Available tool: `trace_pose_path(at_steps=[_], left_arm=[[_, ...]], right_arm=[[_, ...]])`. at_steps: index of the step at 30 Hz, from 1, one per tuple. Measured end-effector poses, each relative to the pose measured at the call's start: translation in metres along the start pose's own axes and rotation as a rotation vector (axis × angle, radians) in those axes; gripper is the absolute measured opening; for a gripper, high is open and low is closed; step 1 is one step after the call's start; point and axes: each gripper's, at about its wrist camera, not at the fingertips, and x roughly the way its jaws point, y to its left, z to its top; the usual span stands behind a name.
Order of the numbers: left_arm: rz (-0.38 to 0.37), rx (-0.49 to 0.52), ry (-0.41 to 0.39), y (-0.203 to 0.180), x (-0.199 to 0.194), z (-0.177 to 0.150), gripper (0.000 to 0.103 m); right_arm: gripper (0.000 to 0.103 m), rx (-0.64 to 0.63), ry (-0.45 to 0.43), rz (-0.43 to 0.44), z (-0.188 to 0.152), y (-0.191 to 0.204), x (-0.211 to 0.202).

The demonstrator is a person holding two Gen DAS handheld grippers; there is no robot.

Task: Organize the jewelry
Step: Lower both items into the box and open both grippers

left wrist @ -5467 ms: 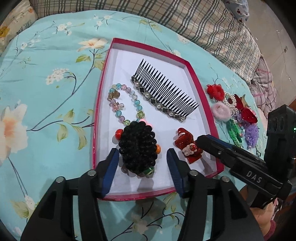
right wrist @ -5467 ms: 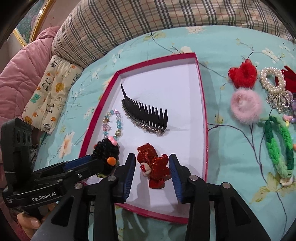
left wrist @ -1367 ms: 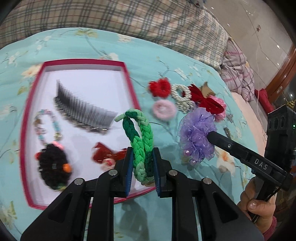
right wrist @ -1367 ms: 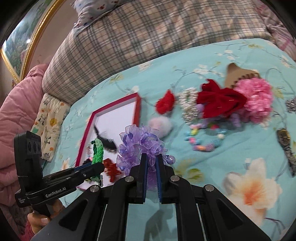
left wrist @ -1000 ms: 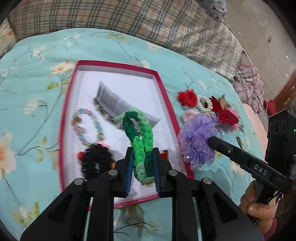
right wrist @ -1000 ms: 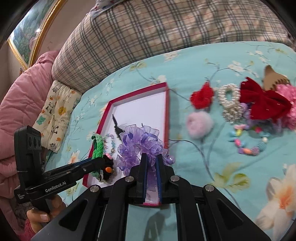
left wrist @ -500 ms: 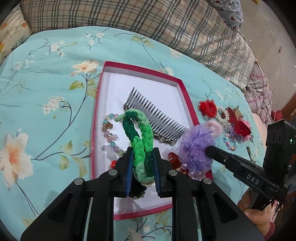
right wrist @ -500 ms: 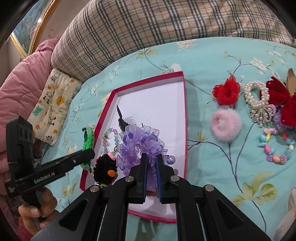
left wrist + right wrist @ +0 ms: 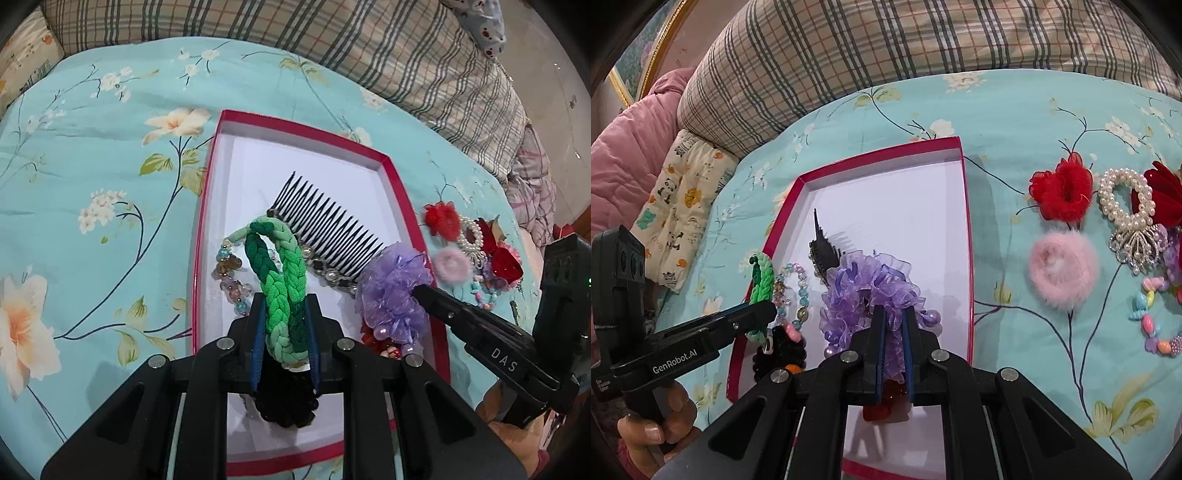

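Both grippers angled steeply down over the red-rimmed box [image 9: 397, 184]. Left gripper [image 9: 283, 332] clenched on the green braided hair tie [image 9: 282, 273], held upright above the box's near-left part, over the bead bracelet [image 9: 229, 266] and black scrunchie [image 9: 284, 406]. Right gripper [image 9: 892, 354] clamped on the purple organza scrunchie [image 9: 866, 284], above the box's near-right part, in front of the black comb [image 9: 328, 225]. Hand [image 9: 652, 428] grips the left handle, outside the box's left rim. Red scrunchie [image 9: 1062, 192], pink fluffy one [image 9: 1063, 269], pearl tie [image 9: 1124, 199] on the bedspread, right of the box.
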Motion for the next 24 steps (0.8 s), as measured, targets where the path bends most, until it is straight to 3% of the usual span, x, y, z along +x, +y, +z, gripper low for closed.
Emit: trace_pose_path(at_steps=[7,18,21,24], left_arm=[[0.007,0.013,0.010,-0.0007,0.0066,0.0027,0.018],[0.025,0.019,0.023,-0.0006,0.0068,0.0014,0.019],[0.025,0.019,0.022,-0.0013,0.0047,0.0012,0.023],[0.027,0.016,0.021,-0.0016,0.0018,0.0004,0.033]], right_arm=[[0.008,0.007,0.003,-0.016,0.0030,-0.0035,0.0081],[0.020,0.006,-0.001,0.020,0.0019,0.0021,0.0044],[0.032,0.009,0.001,0.027,0.0008,0.0019,0.0036],[0.035,0.011,0.000,0.031,-0.0009,0.0026,0.0006]])
